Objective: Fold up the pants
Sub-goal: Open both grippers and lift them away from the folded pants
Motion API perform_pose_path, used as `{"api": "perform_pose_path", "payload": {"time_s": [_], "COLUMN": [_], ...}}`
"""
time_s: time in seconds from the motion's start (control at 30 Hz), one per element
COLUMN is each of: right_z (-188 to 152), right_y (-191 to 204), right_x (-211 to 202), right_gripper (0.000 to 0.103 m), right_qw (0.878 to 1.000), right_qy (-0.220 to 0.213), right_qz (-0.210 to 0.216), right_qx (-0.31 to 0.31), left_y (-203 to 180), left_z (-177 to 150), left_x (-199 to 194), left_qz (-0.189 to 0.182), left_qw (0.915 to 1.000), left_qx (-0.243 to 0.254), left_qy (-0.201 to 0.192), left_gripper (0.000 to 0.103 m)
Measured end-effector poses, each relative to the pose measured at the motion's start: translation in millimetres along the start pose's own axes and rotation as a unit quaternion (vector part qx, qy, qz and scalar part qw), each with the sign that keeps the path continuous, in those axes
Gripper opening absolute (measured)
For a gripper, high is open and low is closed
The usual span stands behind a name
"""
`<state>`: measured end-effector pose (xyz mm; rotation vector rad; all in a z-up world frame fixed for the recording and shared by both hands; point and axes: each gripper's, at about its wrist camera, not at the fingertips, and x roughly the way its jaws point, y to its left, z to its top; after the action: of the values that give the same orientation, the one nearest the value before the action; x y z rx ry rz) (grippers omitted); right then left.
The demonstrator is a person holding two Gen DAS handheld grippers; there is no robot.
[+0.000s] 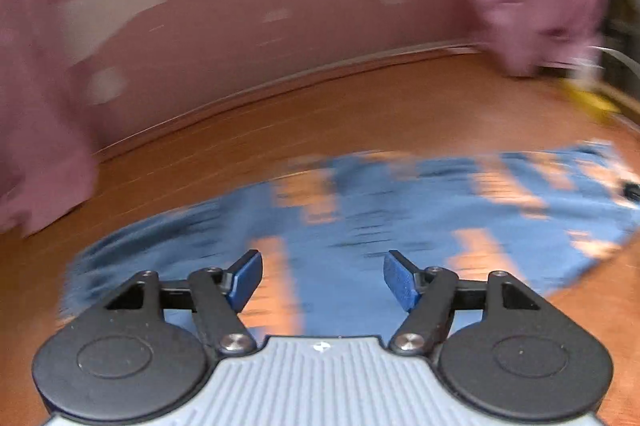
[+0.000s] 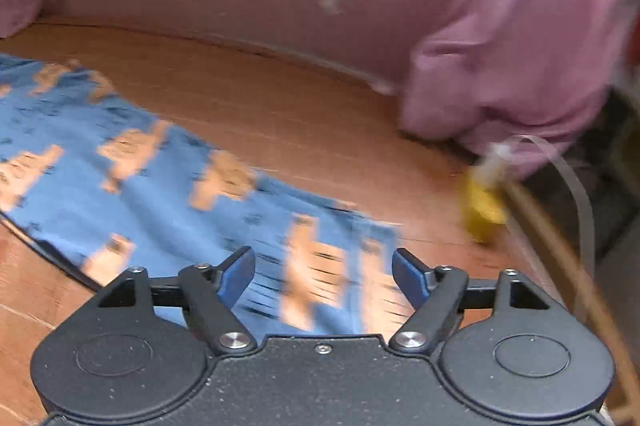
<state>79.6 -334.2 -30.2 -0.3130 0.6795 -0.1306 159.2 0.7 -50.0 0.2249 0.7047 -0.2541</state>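
A wooden table (image 2: 304, 114) runs back to a pink wall with flaking paint (image 1: 224, 38), pink curtains (image 2: 516, 66) hanging at its ends. Spread flat on the table are the pants (image 1: 360, 218), blue cloth printed with orange figures, their long axis running left to right across both wrist views. In the left view they stretch away rightward; in the right view they stretch away leftward, so each tool appears to sit over one end, neither clearly nearer. The left gripper (image 1: 323, 280) has its blue pads wide apart, empty, cloth directly beneath. The right gripper (image 2: 324, 278) is likewise spread and empty, poised over the near edge. A small yellow object (image 2: 482, 204), blurred, lies beyond.
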Motion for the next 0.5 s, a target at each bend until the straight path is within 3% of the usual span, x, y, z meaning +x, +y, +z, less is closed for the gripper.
{"api": "perform_pose_path", "payload": {"time_s": [0.13, 0.2, 0.27, 0.4, 0.5], "right_z": [-1, -7, -13, -10, -1], "right_y": [-5, -21, -32, -23, -6], "right_x": [26, 32, 33, 21, 13], "right_gripper": [0.081, 0.088, 0.088, 0.076, 0.076], "right_qw": [0.995, 0.989, 0.985, 0.992, 0.996], "right_qy": [0.051, 0.072, 0.079, 0.05, 0.011], "right_qz": [0.051, 0.058, 0.068, 0.048, 0.061], "right_qx": [0.063, 0.114, 0.14, 0.109, 0.067], "left_y": [56, 78, 96, 111, 106], "left_z": [-9, -17, -25, -27, -21], "left_x": [12, 17, 16, 2, 2], "left_qz": [0.068, 0.086, 0.089, 0.084, 0.078], "left_qw": [0.9965, 0.9933, 0.9918, 0.9926, 0.9956], "left_qx": [-0.045, -0.061, -0.07, -0.078, -0.044], "left_qy": [0.021, 0.047, 0.059, 0.041, 0.028], "left_gripper": [0.073, 0.073, 0.073, 0.073, 0.072]}}
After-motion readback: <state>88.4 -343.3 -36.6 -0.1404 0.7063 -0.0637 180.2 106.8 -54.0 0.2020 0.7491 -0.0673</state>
